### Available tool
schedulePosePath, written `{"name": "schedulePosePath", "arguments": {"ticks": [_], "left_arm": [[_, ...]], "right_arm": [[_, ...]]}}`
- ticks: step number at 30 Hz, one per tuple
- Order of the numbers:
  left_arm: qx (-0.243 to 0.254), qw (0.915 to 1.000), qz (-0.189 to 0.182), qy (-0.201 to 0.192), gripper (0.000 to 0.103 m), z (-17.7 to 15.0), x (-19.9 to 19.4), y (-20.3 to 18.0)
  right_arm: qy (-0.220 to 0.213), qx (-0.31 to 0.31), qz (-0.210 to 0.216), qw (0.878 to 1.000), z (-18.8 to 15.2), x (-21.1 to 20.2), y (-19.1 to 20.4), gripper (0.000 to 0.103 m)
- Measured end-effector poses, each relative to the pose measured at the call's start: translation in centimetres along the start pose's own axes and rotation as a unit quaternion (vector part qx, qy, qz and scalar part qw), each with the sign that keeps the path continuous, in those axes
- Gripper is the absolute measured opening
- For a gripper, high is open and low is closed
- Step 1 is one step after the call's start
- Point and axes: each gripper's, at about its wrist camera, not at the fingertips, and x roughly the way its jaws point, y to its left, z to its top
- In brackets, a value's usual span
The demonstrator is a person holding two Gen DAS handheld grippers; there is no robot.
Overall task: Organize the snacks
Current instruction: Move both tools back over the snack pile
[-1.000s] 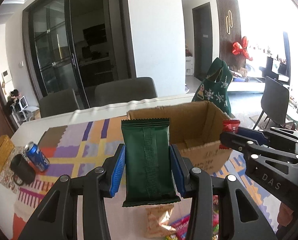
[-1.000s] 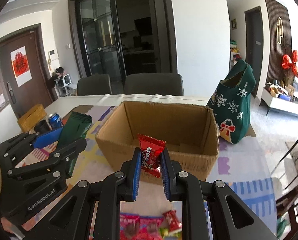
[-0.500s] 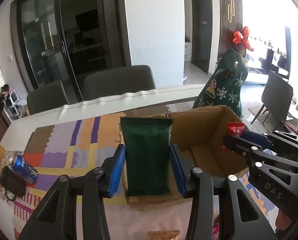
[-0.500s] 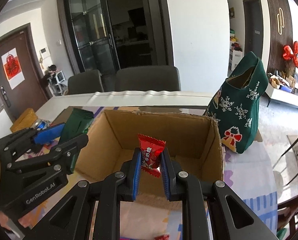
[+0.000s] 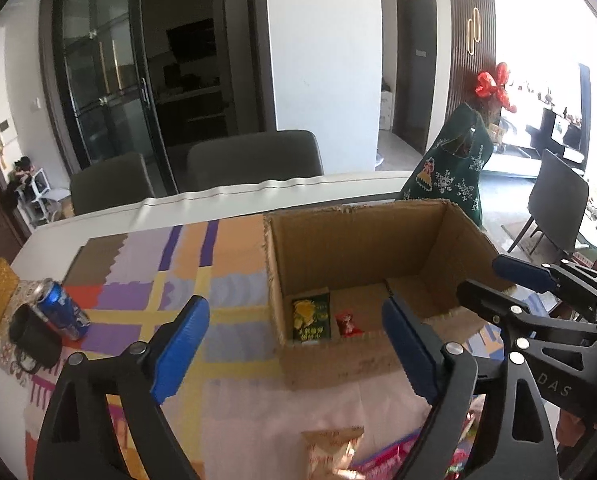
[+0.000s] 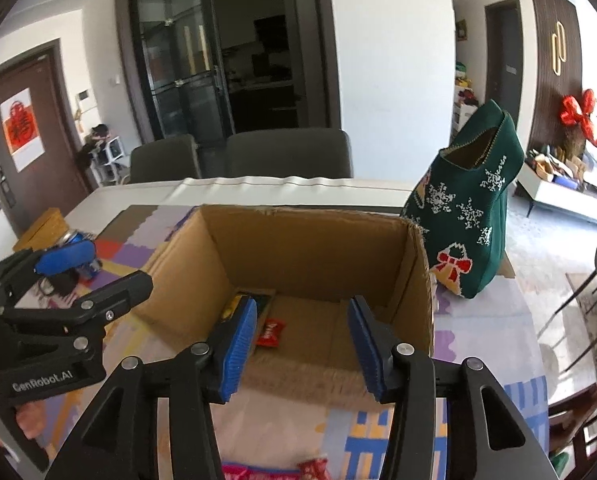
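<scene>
- The cardboard box [image 5: 362,248] is matt brown corrugated paper with rough, torn edges
- Inside the box, the green packet [image 5: 309,318] and the red candy [image 5: 348,324] have glossy film wrappers
- Left of the box, the blue can [image 5: 60,310] is shiny metal and the black mug [image 5: 32,336] is matt
- Under the box, the patterned tablecloth [image 5: 186,272] looks smooth
- Right of the box, the green stocking [image 6: 474,216] is knitted cloth
- Both grippers are matt black plastic with ribbed blue pads [image 5: 180,344] and metal screws
</scene>
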Motion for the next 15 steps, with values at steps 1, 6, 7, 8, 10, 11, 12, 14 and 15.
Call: {"name": "schedulePosePath", "arguments": {"ticks": [1,6,7,8,10,11,12,14,15], "left_arm": [[0.001,1.0000,0.003,-0.003,0.090,-0.4,-0.7,0.1],[0.000,1.0000,0.002,-0.002,0.096,-2.4,-3.6,0.3],[0.001,1.0000,0.004,-0.001,0.097,-2.8,-4.0,0.3],[0.004,1.0000,0.006,-0.001,0.098,-3.2,-4.4,0.3],[0.009,0.9999,0.009,-0.003,0.099,-4.1,-5.3,0.2],[0.014,0.9999,0.010,-0.003,0.099,-4.7,-5.7,0.1],[0.018,0.9998,0.011,-0.003,0.099,-5.1,-6.0,0.0],[0.026,0.9996,0.011,-0.001,0.100,-6.0,-6.6,-0.2],[0.032,0.9994,0.011,0.001,0.100,-6.6,-6.9,-0.4]], "right_arm": [[-0.001,-0.005,0.002,1.000,-0.2,-0.5,0.3,0.052],[-0.006,-0.038,0.005,0.999,-1.9,-3.2,1.8,0.060],[-0.006,-0.044,0.006,0.999,-2.3,-3.6,2.1,0.060],[-0.004,-0.051,0.008,0.999,-2.7,-4.2,2.5,0.060],[0.000,-0.060,0.010,0.998,-3.3,-4.8,2.9,0.060],[0.003,-0.065,0.012,0.998,-3.9,-5.3,3.2,0.060],[0.006,-0.069,0.015,0.997,-4.2,-5.5,3.3,0.060],[0.012,-0.077,0.020,0.997,-5.0,-6.0,3.8,0.060],[0.015,-0.081,0.023,0.996,-5.4,-6.2,4.0,0.060]]}}
